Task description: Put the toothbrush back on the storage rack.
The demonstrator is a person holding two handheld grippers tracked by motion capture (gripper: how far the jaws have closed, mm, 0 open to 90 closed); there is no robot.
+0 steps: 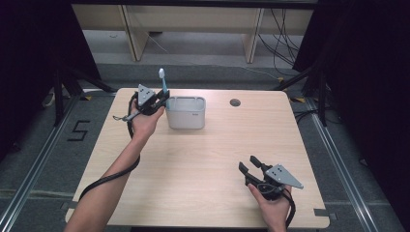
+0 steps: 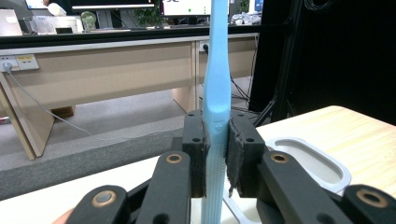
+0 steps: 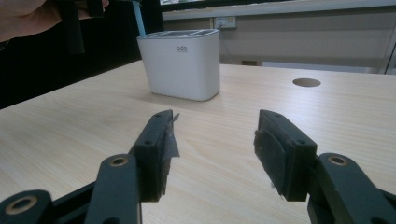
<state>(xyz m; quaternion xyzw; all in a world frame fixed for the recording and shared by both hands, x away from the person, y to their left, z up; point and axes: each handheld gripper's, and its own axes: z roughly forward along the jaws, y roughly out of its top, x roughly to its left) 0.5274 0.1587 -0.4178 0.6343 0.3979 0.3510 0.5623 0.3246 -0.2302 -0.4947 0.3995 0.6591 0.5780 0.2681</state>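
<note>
The toothbrush (image 1: 163,81) stood upright, head up, clamped by its light-blue handle between the jaws of your left gripper (image 1: 161,99). In the left gripper view the handle (image 2: 217,107) ran straight up between the two black pads, which pressed on it from both sides. The brush hung at the left end of the white holder (image 1: 186,112) — its lower end was at or just inside the rim, and the pictures did not settle which.

The holder stood near the far edge of the table (image 1: 203,159), left of the middle. Its open top showed a rounded compartment in the left gripper view (image 2: 308,158). In the right gripper view the holder (image 3: 182,65) carried small lettering on its front wall, with the blue handle (image 3: 138,21) rising at its left end.

Your right gripper (image 1: 253,165) lay near the near right corner of the table, well apart from the holder — jaws spread wide, nothing between them. A round cable hole (image 1: 235,102) sat near the far edge, right of the holder.
</note>
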